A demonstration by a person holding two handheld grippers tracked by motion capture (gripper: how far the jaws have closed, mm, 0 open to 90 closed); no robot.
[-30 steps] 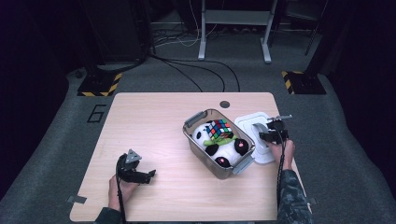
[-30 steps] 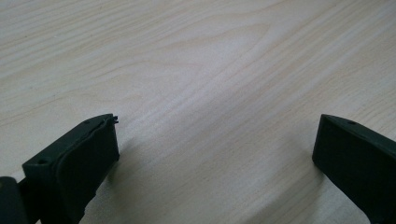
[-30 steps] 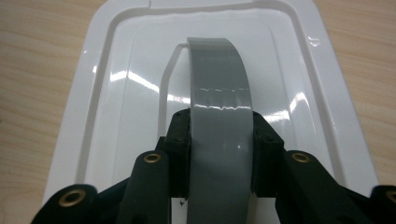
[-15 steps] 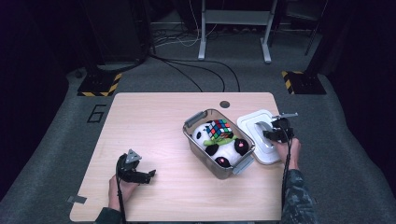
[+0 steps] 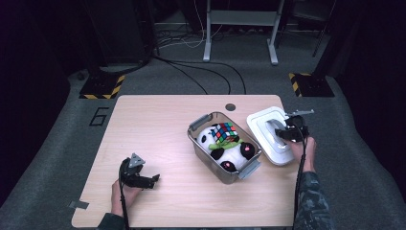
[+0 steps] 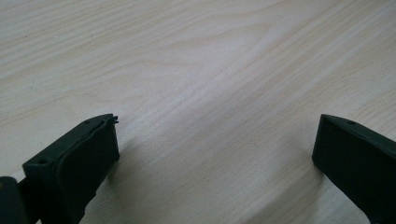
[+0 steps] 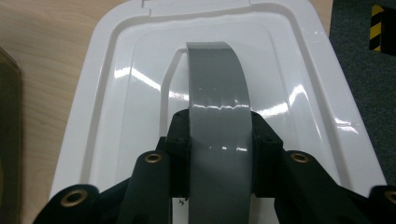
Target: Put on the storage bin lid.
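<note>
A white lid (image 5: 262,125) with a grey strap handle (image 5: 273,125) is at the table's right edge, beside a clear bin (image 5: 197,124). My right gripper (image 5: 283,133) is shut on that handle. In the right gripper view the black pads (image 7: 180,140) press both sides of the grey handle (image 7: 217,88) above the glossy lid (image 7: 116,93). The bin holds a panda plush (image 5: 229,152) with a colour cube (image 5: 224,132) on top. My left gripper (image 5: 152,179) rests low at the front left. Its jaws stand wide apart over bare wood, with nothing between the fingers (image 6: 79,158).
The wooden table (image 5: 158,124) has a small round hole (image 5: 231,107) near its far edge. Grey floor with cables and yellow-black striped feet (image 5: 99,86) lies beyond. The lid overhangs the table's right edge.
My right hand has risen a little with the lid's handle in its jaws, and the lid has shifted with it. The left hand has stayed where it was.
</note>
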